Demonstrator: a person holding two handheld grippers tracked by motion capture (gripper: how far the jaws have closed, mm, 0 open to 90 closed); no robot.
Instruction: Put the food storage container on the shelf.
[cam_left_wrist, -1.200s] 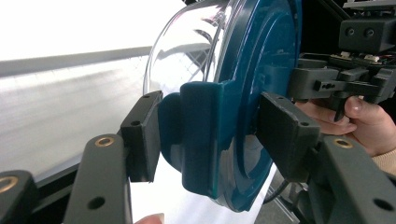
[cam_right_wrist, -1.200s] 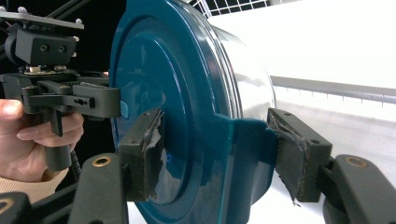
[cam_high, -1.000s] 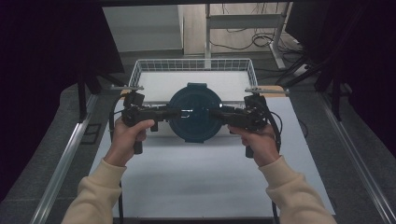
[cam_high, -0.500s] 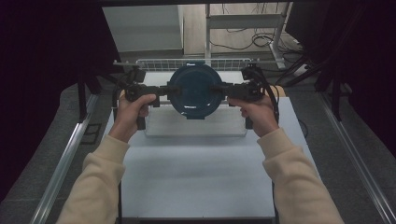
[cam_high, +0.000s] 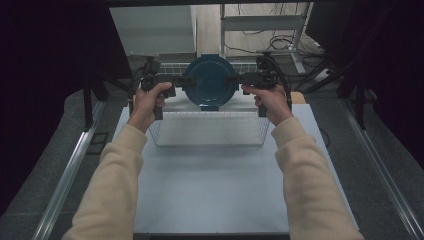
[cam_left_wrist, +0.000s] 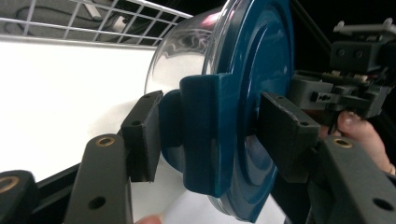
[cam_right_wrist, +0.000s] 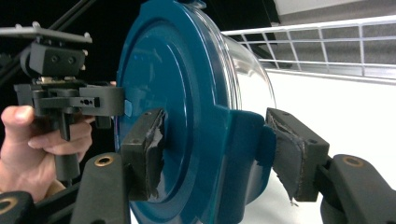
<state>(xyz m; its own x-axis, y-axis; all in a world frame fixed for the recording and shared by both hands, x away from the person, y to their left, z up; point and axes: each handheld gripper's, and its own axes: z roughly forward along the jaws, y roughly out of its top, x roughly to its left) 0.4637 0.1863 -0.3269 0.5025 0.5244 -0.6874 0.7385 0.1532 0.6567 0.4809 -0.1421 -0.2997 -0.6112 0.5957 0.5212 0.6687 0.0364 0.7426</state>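
Container (cam_high: 209, 82) higher and farther over basket (cam_high: 210, 131) than before, both tongs (cam_left_wrist: 205, 135) (cam_right_wrist: 219, 149) clamping it.

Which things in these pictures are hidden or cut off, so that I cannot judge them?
- Inside of the container: in the high view the blue lid faces the camera and covers it.
- Its clear bowl: glare in the left gripper view hides any contents.
- Far side of the wire basket: the container and both hands stand before it in the high view.
- Lid's lower edge: cut off by the frame in the right gripper view.
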